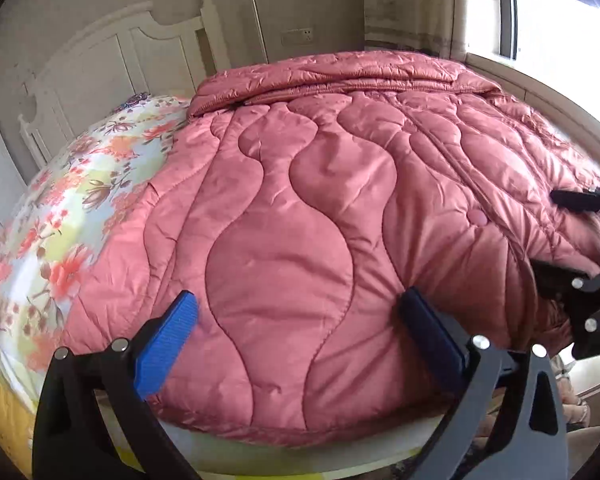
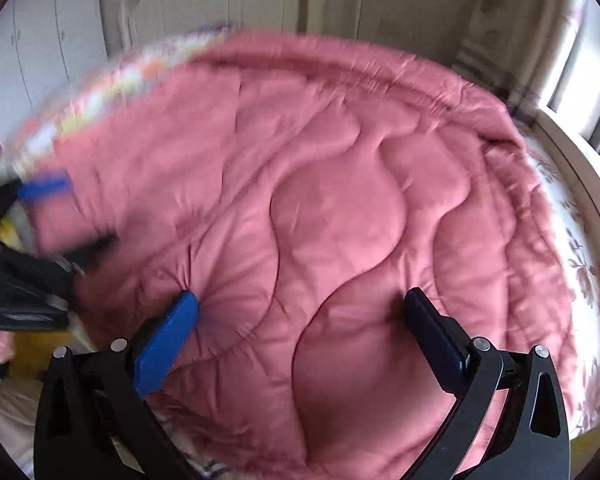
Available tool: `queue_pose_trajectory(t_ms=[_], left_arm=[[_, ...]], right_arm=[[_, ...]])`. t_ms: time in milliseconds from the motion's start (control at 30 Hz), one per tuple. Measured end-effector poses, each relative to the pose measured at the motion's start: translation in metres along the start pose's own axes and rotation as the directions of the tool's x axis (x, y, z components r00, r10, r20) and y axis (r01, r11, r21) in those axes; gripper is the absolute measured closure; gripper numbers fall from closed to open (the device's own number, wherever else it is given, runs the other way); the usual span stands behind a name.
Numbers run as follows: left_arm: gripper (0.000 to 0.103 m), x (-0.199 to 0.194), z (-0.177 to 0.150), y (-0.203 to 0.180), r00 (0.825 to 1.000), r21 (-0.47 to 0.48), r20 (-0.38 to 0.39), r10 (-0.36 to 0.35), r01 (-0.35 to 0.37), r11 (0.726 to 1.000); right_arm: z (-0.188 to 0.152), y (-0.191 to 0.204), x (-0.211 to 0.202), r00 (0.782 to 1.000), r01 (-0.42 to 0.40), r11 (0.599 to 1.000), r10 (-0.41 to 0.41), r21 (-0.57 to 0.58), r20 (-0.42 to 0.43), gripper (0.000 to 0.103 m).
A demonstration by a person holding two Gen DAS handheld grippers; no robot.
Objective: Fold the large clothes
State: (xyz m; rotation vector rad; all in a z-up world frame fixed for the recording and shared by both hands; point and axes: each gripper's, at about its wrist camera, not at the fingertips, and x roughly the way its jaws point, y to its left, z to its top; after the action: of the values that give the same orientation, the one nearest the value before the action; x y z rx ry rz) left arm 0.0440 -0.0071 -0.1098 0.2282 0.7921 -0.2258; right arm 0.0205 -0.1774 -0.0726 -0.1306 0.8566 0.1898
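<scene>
A large pink quilted coat [image 1: 320,200] lies spread flat over the bed, its far edge folded over near the headboard. It also fills the right wrist view [image 2: 340,208]. My left gripper [image 1: 300,320] is open, its blue pads [image 1: 168,340] resting on the coat's near hem. My right gripper [image 2: 300,320] is open, pads [image 2: 168,340] pressed onto the coat's near part, where the cloth puckers at the left pad. The right gripper shows in the left wrist view at the right edge [image 1: 580,248]; the left gripper shows blurred at the right wrist view's left edge [image 2: 48,216].
A floral bedsheet [image 1: 60,208] covers the bed left of the coat and shows at the right side [image 2: 580,240]. A white headboard [image 1: 112,60] stands behind. A window [image 1: 560,20] is at the far right. White wardrobe doors [image 2: 40,40] stand at left.
</scene>
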Motion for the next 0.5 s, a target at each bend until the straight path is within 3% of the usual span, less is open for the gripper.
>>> queue_pose_trajectory(t_ms=[67,200,333,433,500], left_arm=[[0.002,0.0,0.0,0.009,0.999,-0.021,-0.019,-0.033,0.032,0.999],[0.002,-0.013,-0.006,0.029,1.0,-0.04,0.002,-0.024,0.025,0.999],[0.002,-0.032,-0.012,0.07,0.998,-0.161,0.066,-0.007,0.017,0.987],[0.002,-0.034,-0.012,0.113,0.997,-0.302,0.077,0.02,0.004,0.953],[0.002,-0.025,-0.012,0.139,0.998,-0.388,0.059,-0.015,0.037,0.921]], right_arm=[[-0.002,-0.008,0.0,0.999,-0.035,0.999,0.035,0.023,-0.002,0.004],[-0.006,-0.02,-0.014,0.997,-0.032,0.999,0.032,0.0,-0.068,0.005],[-0.025,-0.046,-0.044,0.997,0.044,0.999,-0.045,-0.011,-0.066,0.005],[-0.044,-0.089,-0.068,0.993,0.113,0.988,-0.11,0.105,-0.041,0.005],[-0.061,-0.135,-0.082,0.993,0.118,0.955,-0.115,0.274,-0.029,0.005]])
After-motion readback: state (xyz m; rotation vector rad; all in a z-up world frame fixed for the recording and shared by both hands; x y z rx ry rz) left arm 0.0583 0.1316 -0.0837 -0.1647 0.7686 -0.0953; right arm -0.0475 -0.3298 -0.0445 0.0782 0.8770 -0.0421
